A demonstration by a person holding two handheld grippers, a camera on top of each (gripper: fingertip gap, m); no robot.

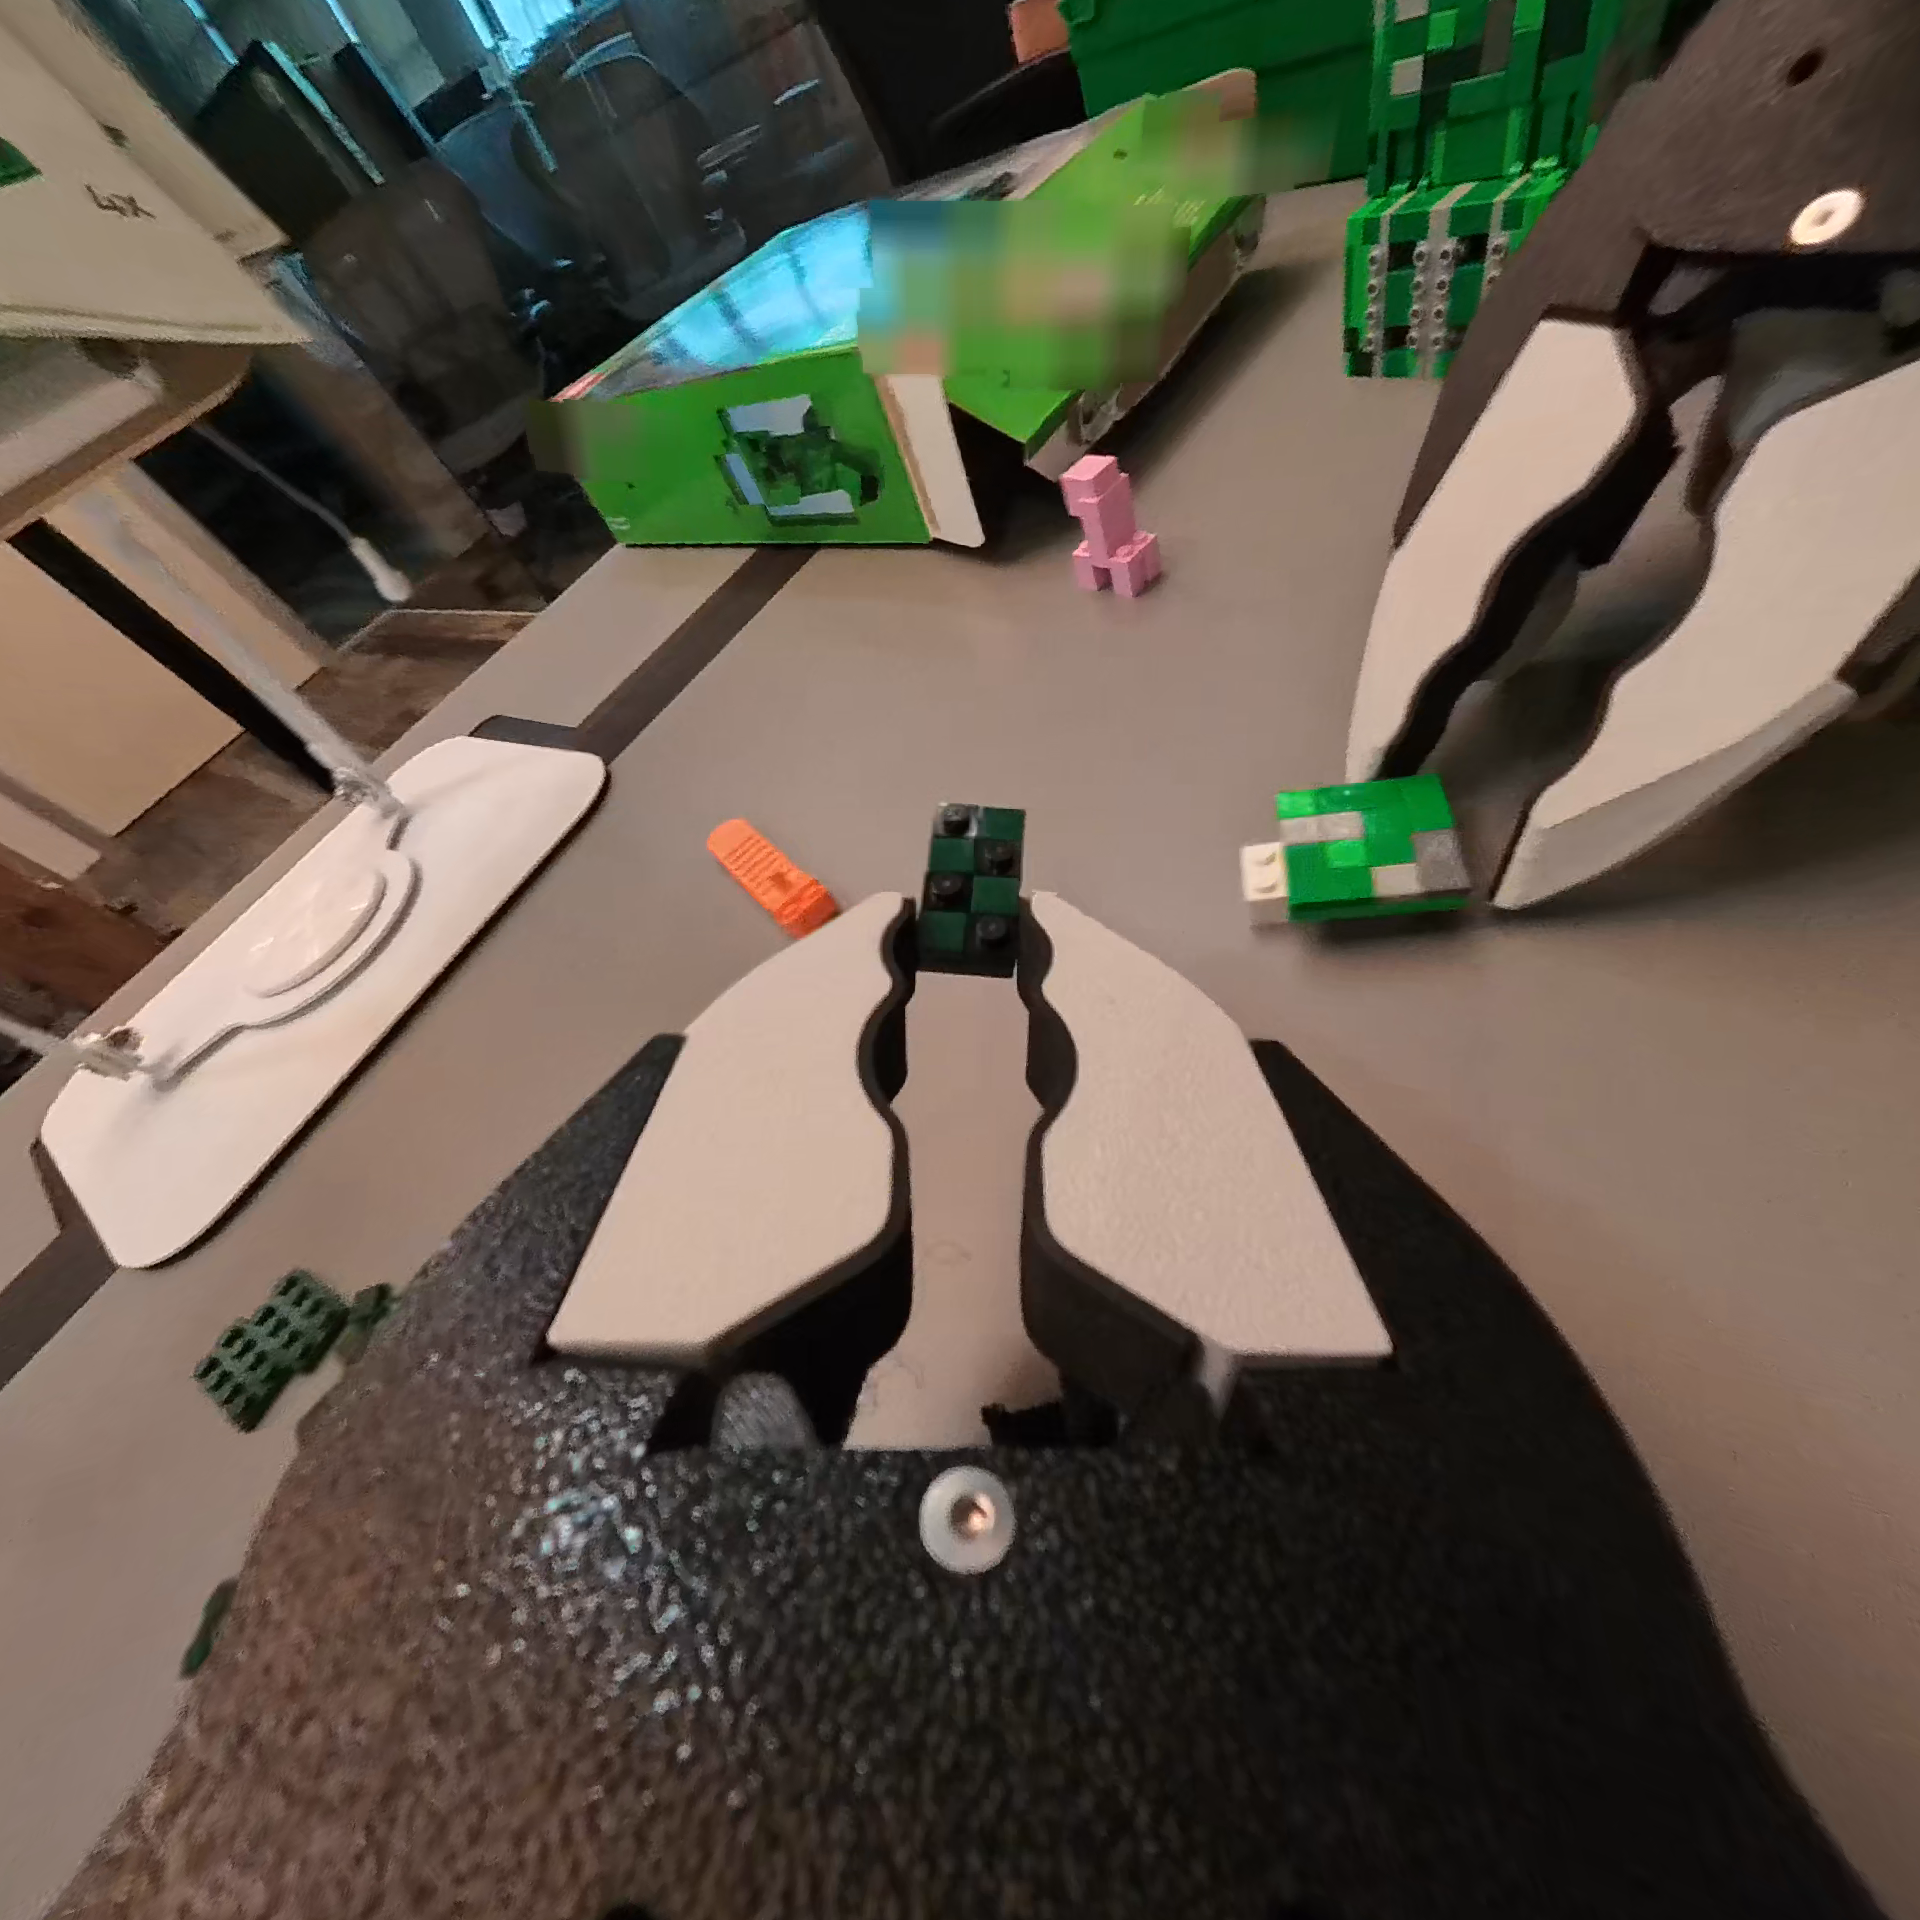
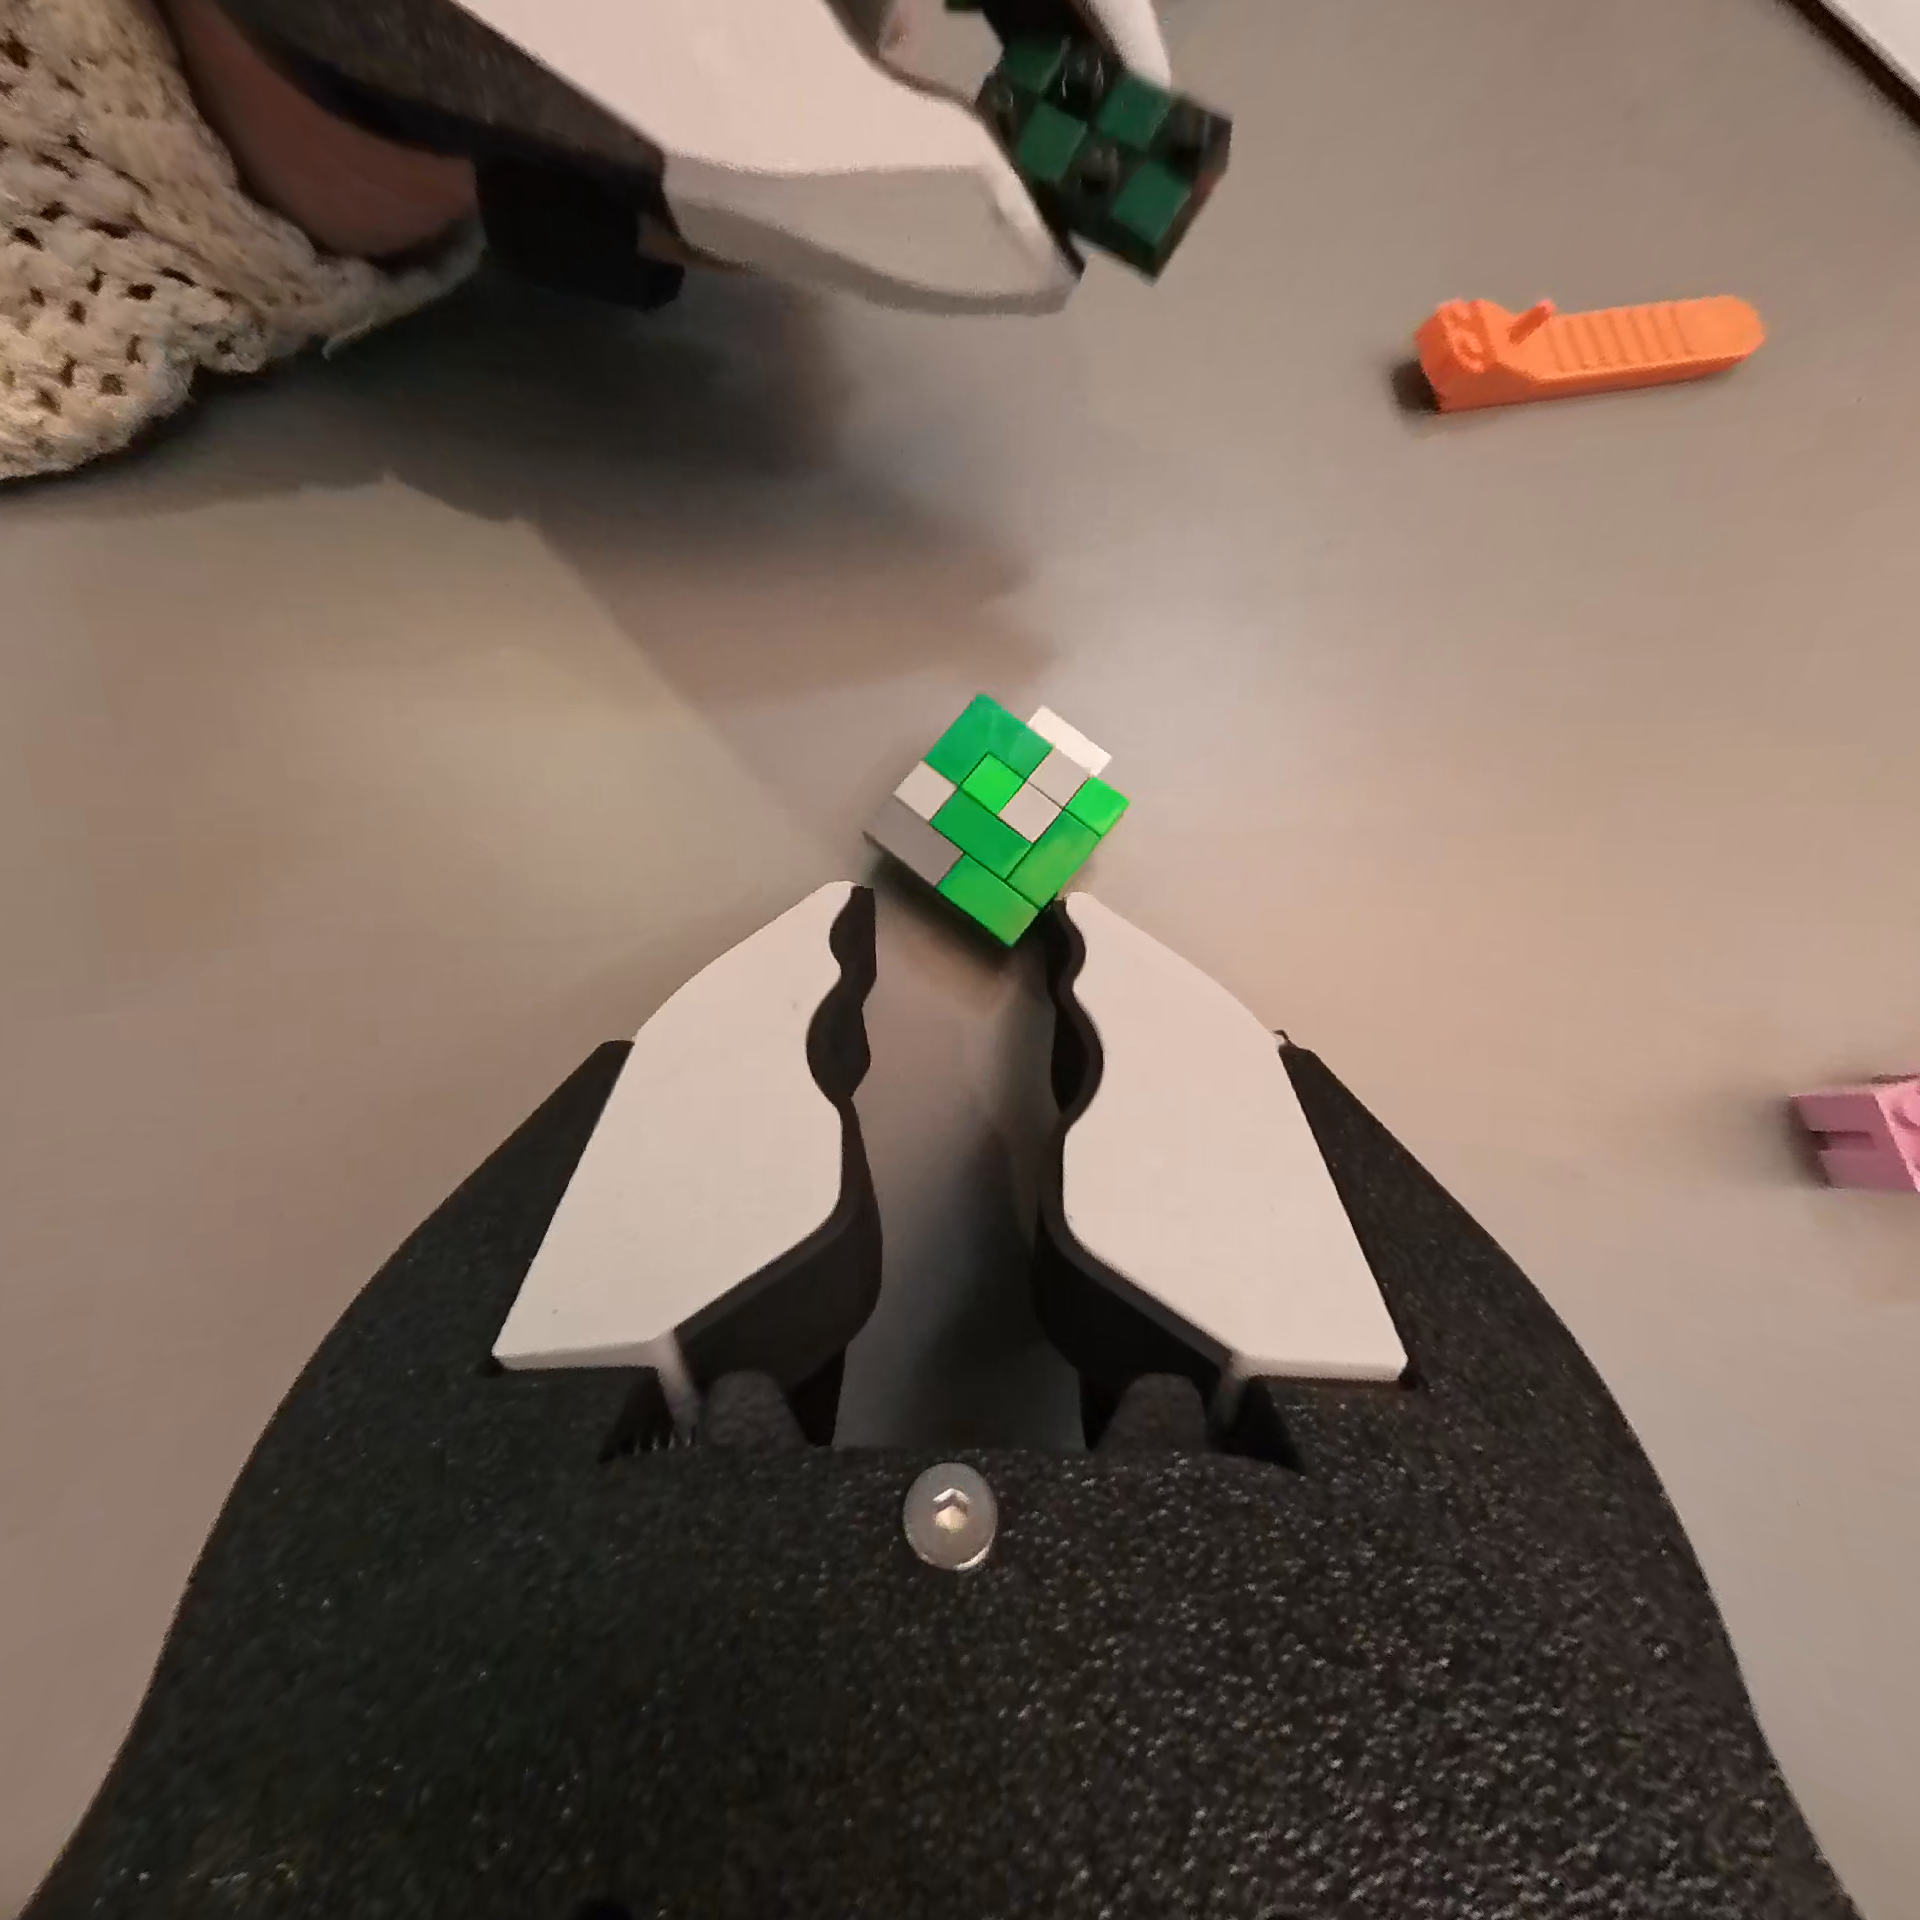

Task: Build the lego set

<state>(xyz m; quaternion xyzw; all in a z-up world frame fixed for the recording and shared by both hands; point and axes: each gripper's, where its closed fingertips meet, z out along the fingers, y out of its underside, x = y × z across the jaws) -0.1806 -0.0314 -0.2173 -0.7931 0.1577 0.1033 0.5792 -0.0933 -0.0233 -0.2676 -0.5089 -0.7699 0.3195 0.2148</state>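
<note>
Holding a dark green block (image 1: 971,894) pinched at its near end, long axis pointing forward, the left tongs (image 1: 966,914) hover above the table (image 1: 935,675). Right of that block lies the bright green tile panel (image 2: 997,821), just ahead of the right tongs (image 2: 961,904), whose jaws stand apart, nearer it. Behind the panel, the green box (image 1: 748,457) lies open; contents unseen.
</note>
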